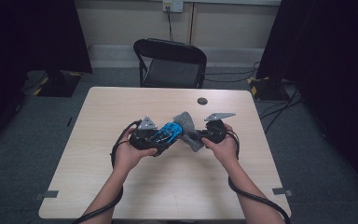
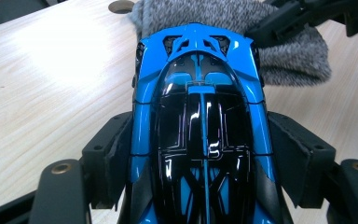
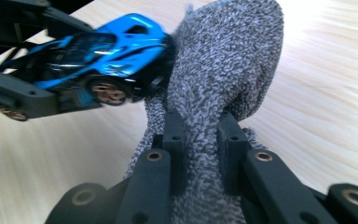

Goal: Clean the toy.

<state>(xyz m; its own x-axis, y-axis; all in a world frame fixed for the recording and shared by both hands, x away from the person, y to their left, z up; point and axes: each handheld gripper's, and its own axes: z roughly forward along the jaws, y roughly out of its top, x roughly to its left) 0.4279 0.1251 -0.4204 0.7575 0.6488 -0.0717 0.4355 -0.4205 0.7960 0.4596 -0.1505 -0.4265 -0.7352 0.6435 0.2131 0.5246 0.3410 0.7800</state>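
A shiny blue and black toy car (image 1: 167,132) is held above the middle of the table, with my left gripper (image 1: 164,139) shut on its sides. In the left gripper view the car (image 2: 198,126) fills the space between both jaws, nose pointing away. A grey knitted cloth (image 1: 186,126) hangs against the car's front end. My right gripper (image 1: 193,136) is shut on this cloth (image 3: 223,79), pinching a fold of it between its jaws. In the right gripper view the car (image 3: 100,51) sits at the upper left, its end touching the cloth.
The light wooden table (image 1: 121,186) has a small dark round cap (image 1: 202,101) near its far edge. A black folding chair (image 1: 170,63) stands behind the table. Dark curtains and cables flank the floor on both sides.
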